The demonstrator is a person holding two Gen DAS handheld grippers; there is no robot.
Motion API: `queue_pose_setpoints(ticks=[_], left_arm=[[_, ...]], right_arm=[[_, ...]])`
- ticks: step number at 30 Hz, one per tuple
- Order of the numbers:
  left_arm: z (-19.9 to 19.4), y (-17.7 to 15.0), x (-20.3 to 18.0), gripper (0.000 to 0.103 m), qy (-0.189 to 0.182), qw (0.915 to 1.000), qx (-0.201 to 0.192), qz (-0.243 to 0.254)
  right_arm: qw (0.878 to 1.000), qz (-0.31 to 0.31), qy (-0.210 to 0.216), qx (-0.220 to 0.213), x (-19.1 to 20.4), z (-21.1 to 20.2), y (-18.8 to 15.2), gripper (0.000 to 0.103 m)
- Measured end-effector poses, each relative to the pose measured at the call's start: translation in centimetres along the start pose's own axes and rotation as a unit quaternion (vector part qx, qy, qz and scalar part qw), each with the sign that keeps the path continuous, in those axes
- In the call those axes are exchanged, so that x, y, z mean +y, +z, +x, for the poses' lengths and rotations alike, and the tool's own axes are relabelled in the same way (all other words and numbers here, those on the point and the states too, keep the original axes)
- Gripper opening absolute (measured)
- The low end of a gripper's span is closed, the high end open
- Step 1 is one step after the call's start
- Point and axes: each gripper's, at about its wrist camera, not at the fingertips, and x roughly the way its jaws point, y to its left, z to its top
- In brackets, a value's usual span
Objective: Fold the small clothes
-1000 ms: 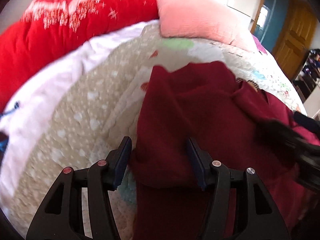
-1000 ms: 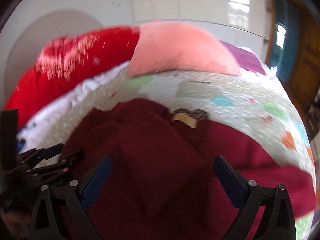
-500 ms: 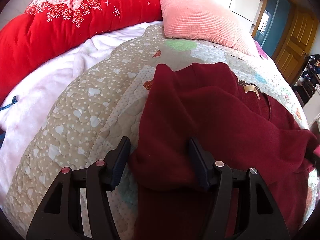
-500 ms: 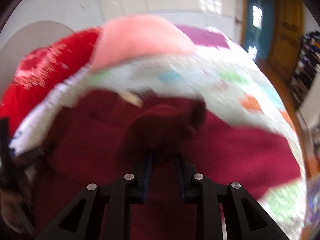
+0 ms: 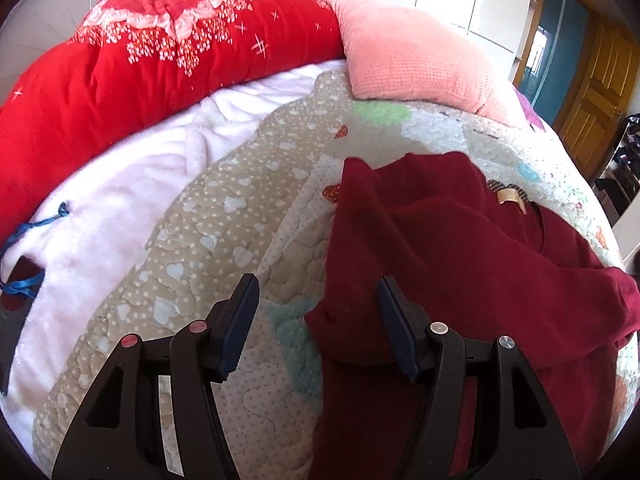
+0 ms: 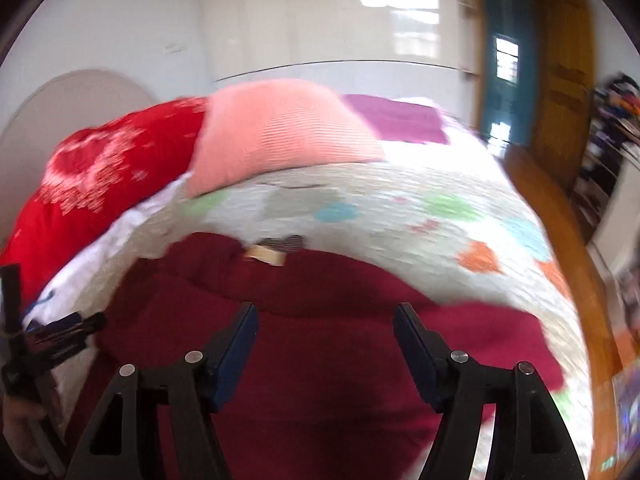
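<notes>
A dark red sweater (image 5: 440,260) lies on the patchwork quilt (image 5: 224,220), a tan label (image 5: 510,196) at its collar. My left gripper (image 5: 316,320) hovers at the sweater's left edge. It is open, with a fold of that edge between its fingers and the left pad off the cloth. In the right wrist view, blurred by motion, the sweater (image 6: 340,288) and label (image 6: 266,256) lie below my right gripper (image 6: 326,340). Its jaws are opening, with nothing gripped between them. The left gripper (image 6: 60,336) shows at that view's far left.
A red flowered duvet (image 5: 160,72) and a pink pillow (image 5: 416,64) lie along the head of the bed. A white fleece blanket (image 5: 140,200) covers the left side. A wooden door (image 5: 592,92) and the wooden floor (image 6: 560,240) are on the right, beyond the bed edge.
The right gripper shut on a bunch of the sweater, then let go and drew back to the right with its jaws apart. The left gripper has hardly moved.
</notes>
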Motion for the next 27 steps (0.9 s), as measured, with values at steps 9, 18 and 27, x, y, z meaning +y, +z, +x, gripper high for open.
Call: queue_pose_setpoints(ticks=[9,18,27], left_arm=[[0.9,0.8,0.4,0.061,-0.012,0.9997,0.009,-0.019],[1.9,0.7,0.2,0.061,-0.018,0.9993,0.016,-0.03],[2.1,0.7,0.3,0.061,-0.022,0.9991,0.011,-0.036]], right_arm=[[0.982,-0.164,0.079,0.047,8.4,9.9,1.0,0.068],[0.963,-0.204,0.156,0.086,11.6,15.0,1.8,0.044],[0.957,-0.231,0.153,0.08,13.2,14.1,2.1,0.005]])
